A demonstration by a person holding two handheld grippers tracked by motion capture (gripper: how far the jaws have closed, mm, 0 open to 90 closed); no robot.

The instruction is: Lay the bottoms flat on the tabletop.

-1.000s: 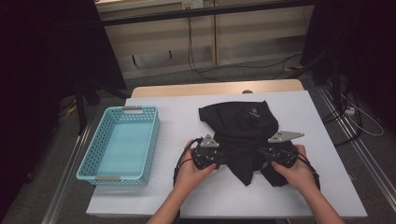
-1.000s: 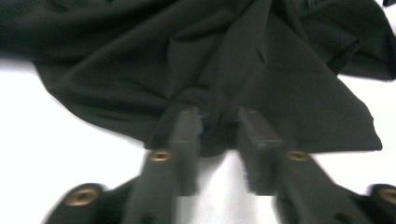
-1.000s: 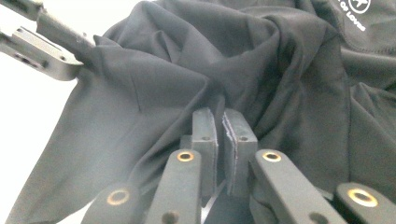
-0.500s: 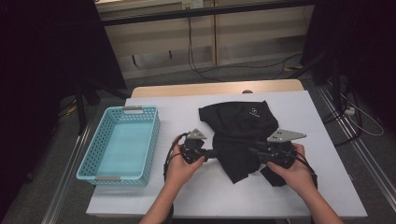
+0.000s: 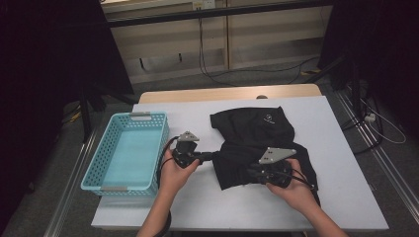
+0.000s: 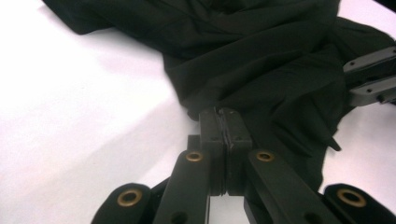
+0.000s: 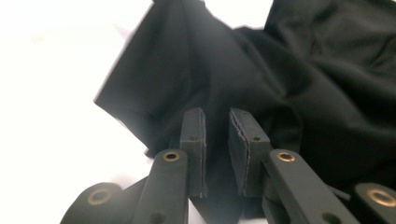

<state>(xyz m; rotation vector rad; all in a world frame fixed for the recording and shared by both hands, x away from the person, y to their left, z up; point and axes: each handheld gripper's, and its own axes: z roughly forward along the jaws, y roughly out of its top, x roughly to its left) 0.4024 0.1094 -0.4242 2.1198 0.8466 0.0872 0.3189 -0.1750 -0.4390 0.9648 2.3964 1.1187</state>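
Bearing a small white logo (image 5: pixel 267 118)

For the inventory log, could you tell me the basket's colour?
Light blue basket, clearest in the high view.

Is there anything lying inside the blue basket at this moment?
No, the high view shows the bare floor of the blue basket, while the black garment lies on the table beside it.

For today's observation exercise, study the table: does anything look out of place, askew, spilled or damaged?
Nothing is spilled or damaged. The one untidy thing is the black garment, lying crumpled and bunched on the white table rather than flat. The left gripper is pinching its edge; the right gripper is open over it. The blue basket sits squarely, empty.
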